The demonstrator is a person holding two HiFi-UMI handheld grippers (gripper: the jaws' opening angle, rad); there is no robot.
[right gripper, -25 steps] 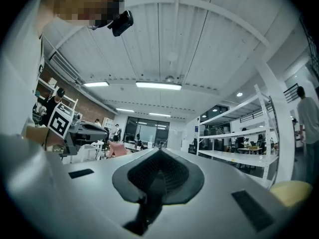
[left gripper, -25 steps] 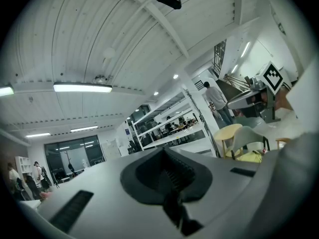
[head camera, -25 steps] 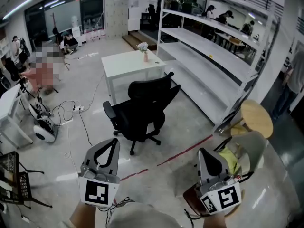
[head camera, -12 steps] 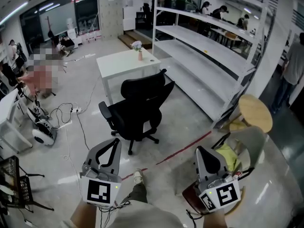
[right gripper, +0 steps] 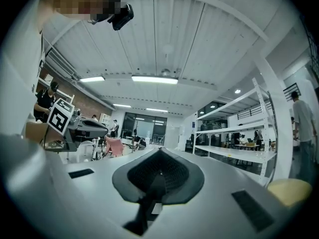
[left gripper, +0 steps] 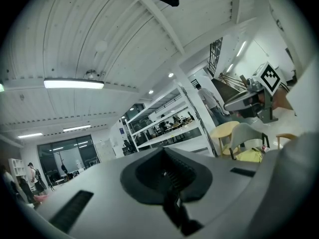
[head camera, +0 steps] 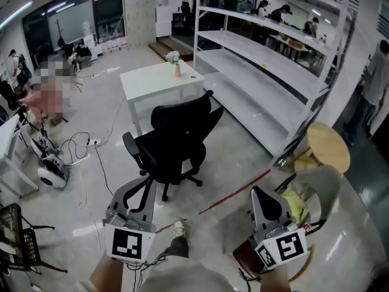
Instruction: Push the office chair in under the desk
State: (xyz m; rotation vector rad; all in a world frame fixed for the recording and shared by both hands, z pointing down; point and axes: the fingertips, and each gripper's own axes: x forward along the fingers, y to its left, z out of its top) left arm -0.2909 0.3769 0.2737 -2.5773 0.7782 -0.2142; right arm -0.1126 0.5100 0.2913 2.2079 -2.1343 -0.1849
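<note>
The office chair (head camera: 177, 140) stood on the floor just beside the near edge of the white desk (head camera: 159, 82), wholly outside it and not under the desktop. A small vase of flowers (head camera: 176, 64) stood on the far part of the desk. A white shelving rack (head camera: 267, 56) ran along the right of the chair. A red line (head camera: 234, 193) crossed the floor between the chair and the person.

The left hand-held gripper (head camera: 146, 183) was held low at the left, well apart from the chair. Its jaws were fully together with nothing between them (the left gripper view showed the pads meeting at the tip (left gripper: 163, 149)). The right hand-held gripper (head camera: 257, 192) was held low at the right, likewise well apart from the chair. Its jaws were also pressed together and empty, as seen in the right gripper view (right gripper: 158, 151). Both pointed toward the chair.
</note>
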